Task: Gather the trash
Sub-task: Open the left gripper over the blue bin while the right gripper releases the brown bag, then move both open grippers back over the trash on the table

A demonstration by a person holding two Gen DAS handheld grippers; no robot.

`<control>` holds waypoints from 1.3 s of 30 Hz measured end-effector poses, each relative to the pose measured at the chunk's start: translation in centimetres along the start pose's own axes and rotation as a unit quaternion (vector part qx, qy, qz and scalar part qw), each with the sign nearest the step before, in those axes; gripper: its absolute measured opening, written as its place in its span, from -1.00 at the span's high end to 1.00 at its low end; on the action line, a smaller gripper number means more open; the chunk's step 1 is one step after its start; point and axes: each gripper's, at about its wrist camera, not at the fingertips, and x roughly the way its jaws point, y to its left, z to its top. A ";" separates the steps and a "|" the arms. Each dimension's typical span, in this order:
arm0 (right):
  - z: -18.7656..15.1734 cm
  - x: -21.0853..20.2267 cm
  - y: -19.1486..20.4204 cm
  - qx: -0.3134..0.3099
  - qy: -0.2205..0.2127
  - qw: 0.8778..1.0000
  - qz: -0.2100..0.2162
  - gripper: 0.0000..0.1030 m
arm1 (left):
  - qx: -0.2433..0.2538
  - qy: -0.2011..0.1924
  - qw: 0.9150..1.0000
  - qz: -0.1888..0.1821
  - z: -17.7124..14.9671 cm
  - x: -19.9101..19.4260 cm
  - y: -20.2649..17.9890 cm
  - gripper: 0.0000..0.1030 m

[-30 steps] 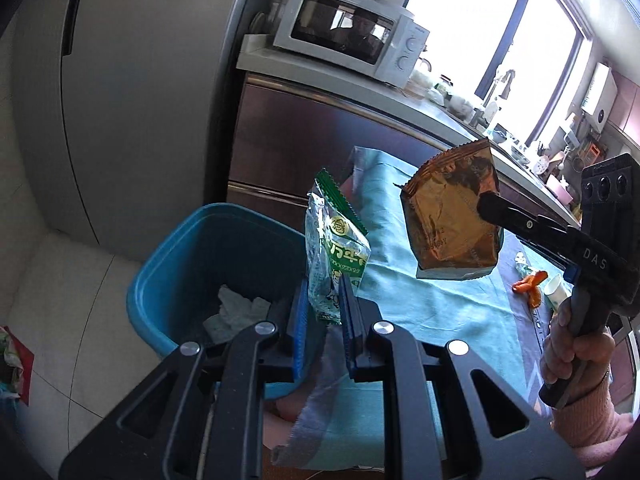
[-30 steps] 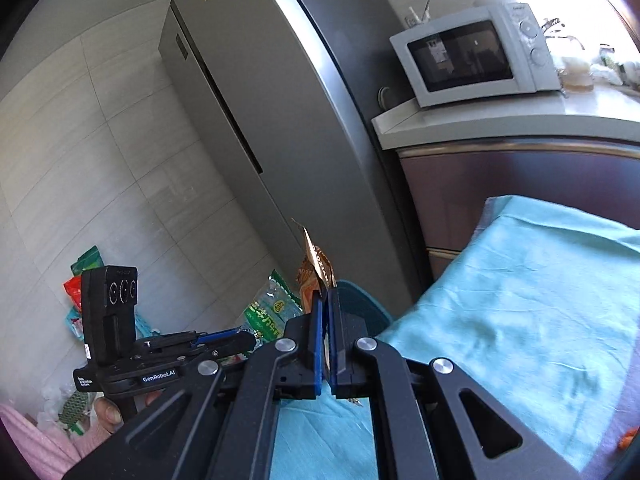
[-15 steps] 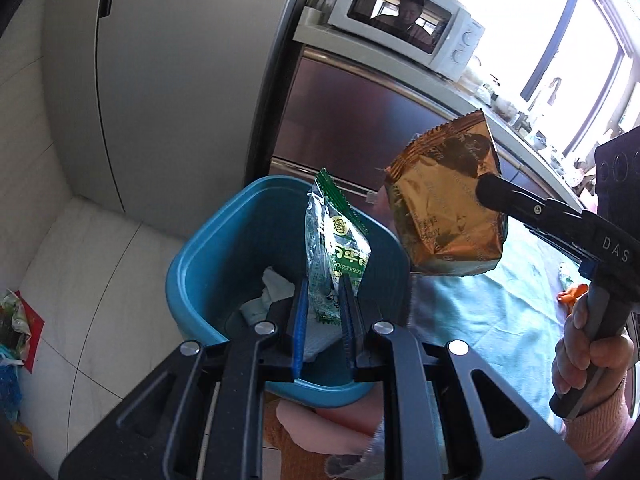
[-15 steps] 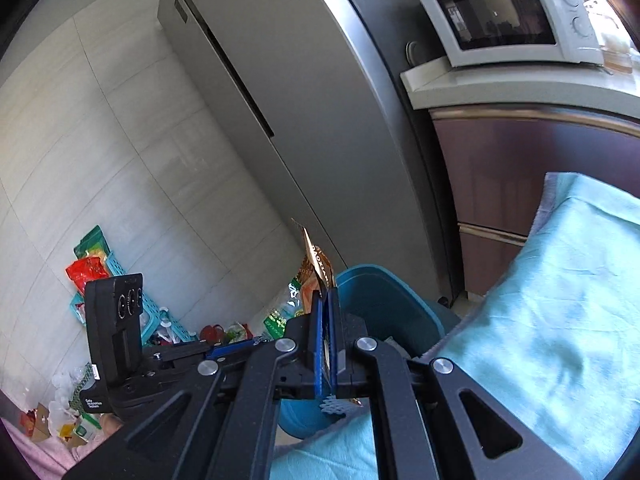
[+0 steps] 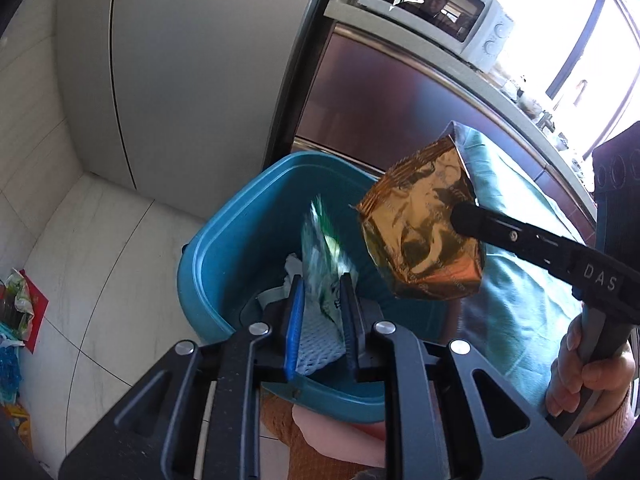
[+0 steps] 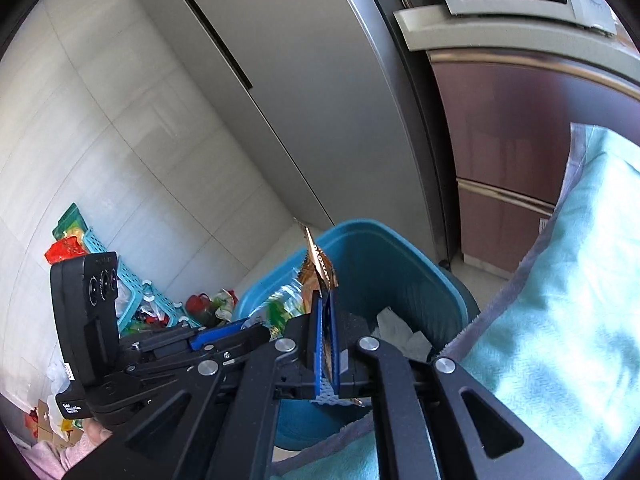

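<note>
Left gripper (image 5: 322,304) clamped on blurred green-and-white snack packet (image 5: 326,264), right gripper (image 6: 327,320) pinching crinkled, shiny copper-gold foil bag (image 5: 424,240), both above teal bin (image 5: 224,248).

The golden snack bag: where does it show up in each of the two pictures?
Left wrist view: golden snack bag at centre right, broad face showing, clamped by the right gripper.
Right wrist view: centre, seen edge-on, rising between the near blue pads.
Shared landmark: the blue bin beneath it.
</note>
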 end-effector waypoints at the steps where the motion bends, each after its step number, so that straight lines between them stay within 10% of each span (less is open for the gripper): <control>1: 0.0 0.1 -0.1 0.003 0.004 1.000 -0.001 0.88 | -0.001 0.001 1.000 0.001 0.1 0.2 0.0 0.67; 25: -3.6 -8.5 -1.0 -0.004 -0.064 0.998 -0.008 0.43 | 0.039 -0.038 0.997 -0.053 -0.5 -2.4 -4.3 0.25; 39: -12.1 -23.2 -6.0 0.045 -0.174 0.972 -0.150 0.36 | 0.178 0.020 0.962 -0.206 -5.0 -1.9 -18.7 0.15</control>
